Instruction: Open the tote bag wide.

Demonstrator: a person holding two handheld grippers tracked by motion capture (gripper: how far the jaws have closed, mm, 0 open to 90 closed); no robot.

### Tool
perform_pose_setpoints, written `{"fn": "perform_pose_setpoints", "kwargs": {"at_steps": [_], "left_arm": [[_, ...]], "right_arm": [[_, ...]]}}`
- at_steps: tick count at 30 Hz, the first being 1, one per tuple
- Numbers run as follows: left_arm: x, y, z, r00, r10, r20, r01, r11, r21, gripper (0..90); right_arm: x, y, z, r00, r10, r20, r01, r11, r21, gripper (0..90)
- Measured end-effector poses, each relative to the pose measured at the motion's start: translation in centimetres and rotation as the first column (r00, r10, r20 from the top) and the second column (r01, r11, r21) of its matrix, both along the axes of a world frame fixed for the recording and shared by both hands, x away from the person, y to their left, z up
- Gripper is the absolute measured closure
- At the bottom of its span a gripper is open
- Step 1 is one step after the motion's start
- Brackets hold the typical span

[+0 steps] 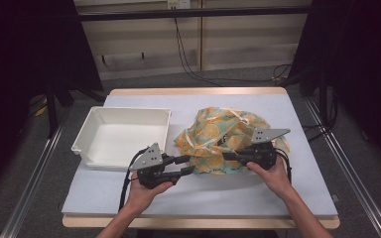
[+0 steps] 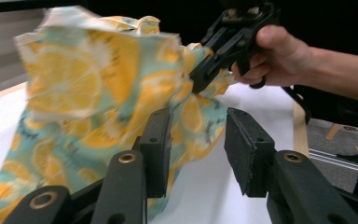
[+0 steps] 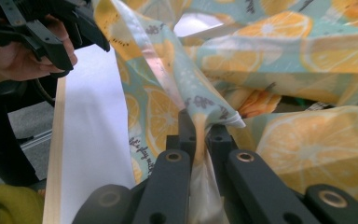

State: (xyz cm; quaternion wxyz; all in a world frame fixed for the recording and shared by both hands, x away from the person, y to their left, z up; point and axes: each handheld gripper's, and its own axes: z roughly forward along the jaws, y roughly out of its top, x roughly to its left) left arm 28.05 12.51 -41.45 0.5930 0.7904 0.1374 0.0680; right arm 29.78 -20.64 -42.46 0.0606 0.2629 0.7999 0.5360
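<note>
A pale lilac-grey sheet is covering the wooden table [image 1: 287,196], with dark curtains standing at both sides and a cabled wall behind.

The right gripper [image 3: 199,133] is pinching its two black jaws tight on a fold of the crumpled cloth printed with orange slices on a teal ground [image 1: 223,136]; in the right gripper view the fabric is running down between the pads and bunching below them. In the high view that right gripper [image 1: 226,158] is sitting at the near edge of the cloth, toward its right side, the person's right hand [image 1: 273,174] wrapping the grip.

The left gripper [image 2: 198,147] is standing with its jaws spread wide and holding nothing. Its inner pad is lying against or just beside a hanging flap of the cloth, which is falling to the left of and ahead of the gap; I cannot tell whether it is actually touching. In the high view the left gripper [image 1: 191,164] is pointing rightward at the cloth's near-left corner, its tips at the fabric edge.

So the cloth is lying on the table's middle-right, heaped rather than flat, and the free corner is nearer the left hand [image 1: 144,191]. A grab there would probably need the open jaws sliding further left over the flap.

A white rectangular plastic tray [image 1: 93,129] is resting empty just beside the cloth, on its left.
</note>
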Motion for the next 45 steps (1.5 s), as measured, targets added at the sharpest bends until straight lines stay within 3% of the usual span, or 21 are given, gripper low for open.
{"fn": "perform_pose_setpoints", "kwargs": {"at_steps": [3, 5, 9, 17, 23, 25, 27, 28, 29, 30, 31, 35, 39, 45], "left_arm": [[0.7, -0.8, -0.5, 0.9996, 0.030, 0.001, -0.030, 0.9993, 0.023, 52.5], [1.1, -1.2, -0.8, 0.9996, 0.011, -0.026, -0.011, 0.9999, 0.009, 50.7], [1.6, -2.4, -1.3, 0.9995, 0.008, -0.030, -0.007, 0.9993, 0.037, 46.9], [2.9, -2.5, -2.6, 0.9981, 0.015, -0.060, -0.011, 0.9980, 0.062, 47.3], [2.8, -3.1, -3.2, 0.9967, -0.012, -0.080, 0.017, 0.9980, 0.061, 40.1], [2.8, -3.3, -3.3, 0.9979, 0.005, -0.065, 0.001, 0.9957, 0.092, 44.5], [3.2, -3.3, -3.6, 0.9964, 0.000, -0.085, 0.007, 0.9965, 0.084, 59.1], [3.3, -3.2, -3.7, 0.9968, 0.011, -0.079, -0.004, 0.9951, 0.099, 67.7], [3.5, -3.1, -3.8, 0.9960, 0.004, -0.089, 0.005, 0.9949, 0.100, 82.8], [3.6, -3.1, -3.9, 0.9945, 0.004, -0.104, 0.006, 0.9955, 0.095, 82.8], [3.7, -3.0, -4.0, 0.9942, 0.019, -0.106, -0.009, 0.9952, 0.097, 89.1], [4.0, -2.6, -4.4, 0.9889, 0.014, -0.148, 0.002, 0.9938, 0.111, 90.0], [3.4, -1.7, -4.3, 0.9885, 0.023, -0.150, -0.004, 0.9923, 0.124, 90.0], [3.3, 1.0, -4.5, 0.9814, 0.068, -0.180, -0.044, 0.9901, 0.133, 90.0]], "right_arm": [[-0.2, 0.3, -0.5, 0.9998, 0.016, -0.013, -0.016, 0.9998, -0.015, 89.2], [-0.5, 0.5, -0.8, 0.9995, 0.022, -0.021, -0.022, 0.9994, -0.026, 89.2], [-0.8, 0.9, -1.4, 0.9984, 0.044, -0.036, -0.045, 0.9982, -0.040, 89.2], [-1.6, 1.3, -3.1, 0.9918, 0.101, -0.078, -0.108, 0.9908, -0.082, 89.5], [-2.2, 2.9, -3.9, 0.9859, 0.145, -0.084, -0.154, 0.9808, -0.119, 89.5], [-2.3, 3.1, -3.9, 0.9849, 0.154, -0.080, -0.163, 0.9793, -0.120, 89.4], [-2.3, 3.2, -4.0, 0.9844, 0.157, -0.079, -0.166, 0.9794, -0.115, 89.3], [-2.3, 3.1, -4.0, 0.9840, 0.159, -0.081, -0.167, 0.9795, -0.112, 89.1], [-2.3, 3.1, -4.1, 0.9848, 0.153, -0.082, -0.162, 0.9802, -0.114, 88.1], [-2.3, 3.1, -4.1, 0.9848, 0.153, -0.082, -0.162, 0.9802, -0.114, 88.1], [-2.2, 3.0, -4.1, 0.9853, 0.150, -0.083, -0.158, 0.9811, -0.111, 86.2], [-2.2, 2.5, -3.5, 0.9897, 0.123, -0.074, -0.130, 0.9865, -0.099, 71.0], [-2.6, 1.5, -2.2, 0.9945, 0.091, -0.052, -0.095, 0.9921, -0.082, 57.4], [-3.5, -1.0, 0.0, 0.9997, 0.025, -0.005, -0.025, 0.9991, -0.034, 54.1]]}}
